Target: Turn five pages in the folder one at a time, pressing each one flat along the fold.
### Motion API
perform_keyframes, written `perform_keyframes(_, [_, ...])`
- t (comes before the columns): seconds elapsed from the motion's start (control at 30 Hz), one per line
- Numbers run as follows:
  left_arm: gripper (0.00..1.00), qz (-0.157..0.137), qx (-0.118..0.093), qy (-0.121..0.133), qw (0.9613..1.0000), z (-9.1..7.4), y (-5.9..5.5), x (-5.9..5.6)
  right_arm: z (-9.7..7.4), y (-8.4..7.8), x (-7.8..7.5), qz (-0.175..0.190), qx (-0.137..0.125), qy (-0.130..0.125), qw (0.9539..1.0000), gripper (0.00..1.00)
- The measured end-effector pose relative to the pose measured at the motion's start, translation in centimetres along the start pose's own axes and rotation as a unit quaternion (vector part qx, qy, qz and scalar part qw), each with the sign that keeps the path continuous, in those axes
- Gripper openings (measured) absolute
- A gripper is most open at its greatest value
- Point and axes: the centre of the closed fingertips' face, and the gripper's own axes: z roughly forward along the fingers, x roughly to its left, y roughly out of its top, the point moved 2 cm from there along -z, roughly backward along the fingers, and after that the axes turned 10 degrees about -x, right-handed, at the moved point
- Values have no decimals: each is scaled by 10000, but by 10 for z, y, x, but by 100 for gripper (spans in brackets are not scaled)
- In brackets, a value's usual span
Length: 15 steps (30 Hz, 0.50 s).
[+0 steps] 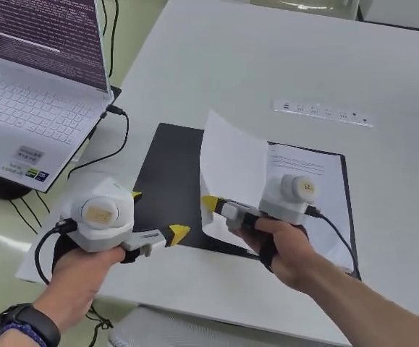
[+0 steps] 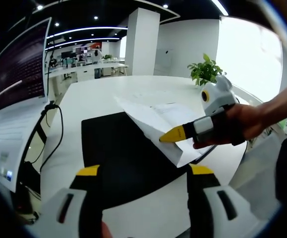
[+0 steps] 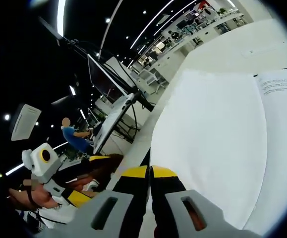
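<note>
A black folder (image 1: 167, 173) lies open on the white table, its bare inner cover to the left and a printed sheet (image 1: 314, 177) to the right. My right gripper (image 1: 210, 203) is shut on the lower edge of a white page (image 1: 231, 163), which stands lifted and curved above the fold. In the right gripper view the yellow tips (image 3: 148, 173) meet on that page (image 3: 212, 134). My left gripper (image 1: 157, 214) hovers open over the folder's front left corner, holding nothing. Seen from the left gripper view, its jaws (image 2: 144, 171) spread wide over the folder (image 2: 118, 148), and the right gripper (image 2: 170, 136) pinches the page (image 2: 148, 116).
An open laptop (image 1: 35, 79) sits at the far left with a black cable (image 1: 119, 137) running toward the folder. A white power strip (image 1: 323, 113) lies behind the folder. A potted plant (image 2: 205, 72) stands farther back. Bare table stretches to the right.
</note>
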Motion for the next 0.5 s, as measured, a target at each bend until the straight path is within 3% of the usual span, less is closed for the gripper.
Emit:
perform_keyframes(0.13, [69,-57,-11,51,10000,-3,-2,2,6,-6,-7,78,79,-135,9998,0])
perform_keyframes(0.2, [69,-81,25,60,9999,-2,-7,5,7,-13,-18,9,196,-363,9991,0])
perform_keyframes(0.5, [69,-130,27,96,9999,-5,-7,10,18,-41,-32,165,527,-506,9972,0])
